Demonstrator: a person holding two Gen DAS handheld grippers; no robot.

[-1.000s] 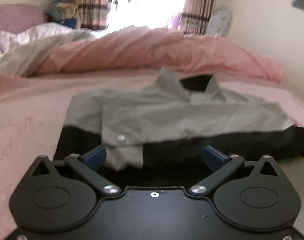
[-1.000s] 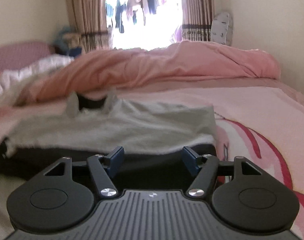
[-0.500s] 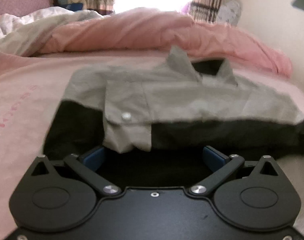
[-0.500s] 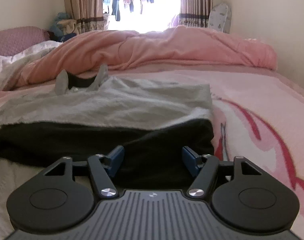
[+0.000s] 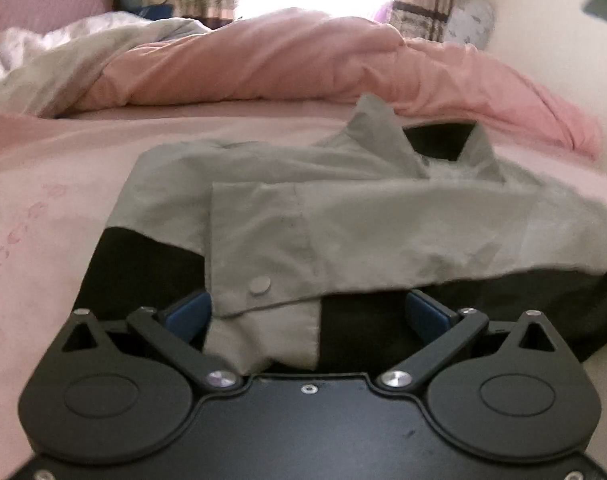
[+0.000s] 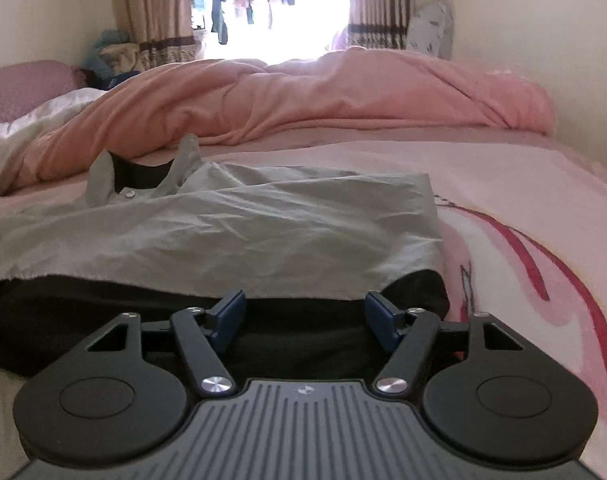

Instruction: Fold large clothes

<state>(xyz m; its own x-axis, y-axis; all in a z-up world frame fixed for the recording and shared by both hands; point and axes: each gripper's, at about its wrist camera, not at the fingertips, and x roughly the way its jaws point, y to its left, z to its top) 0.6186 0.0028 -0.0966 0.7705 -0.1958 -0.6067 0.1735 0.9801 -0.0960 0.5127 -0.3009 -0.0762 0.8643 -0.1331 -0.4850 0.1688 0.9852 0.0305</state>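
A grey and black shirt (image 5: 363,224) lies partly folded on the pink bed, collar (image 5: 377,132) pointing away. Its grey sleeve cuff (image 5: 263,312) with a button lies across the black lower part and reaches between the fingers of my left gripper (image 5: 307,314), which is open and low over the shirt's near edge. In the right wrist view the same shirt (image 6: 223,232) spreads to the left. My right gripper (image 6: 305,314) is open over the shirt's black hem, near its right corner.
A bunched pink duvet (image 6: 303,96) lies across the far side of the bed, with a white and grey quilt (image 5: 63,64) at the far left. The pink patterned sheet (image 6: 523,220) extends to the right. Curtains and a bright window stand behind.
Both grippers have moved forward and lower onto the shirt's near edge. The sleeve cuff now lies between the left gripper's open fingers. Neither gripper has closed.
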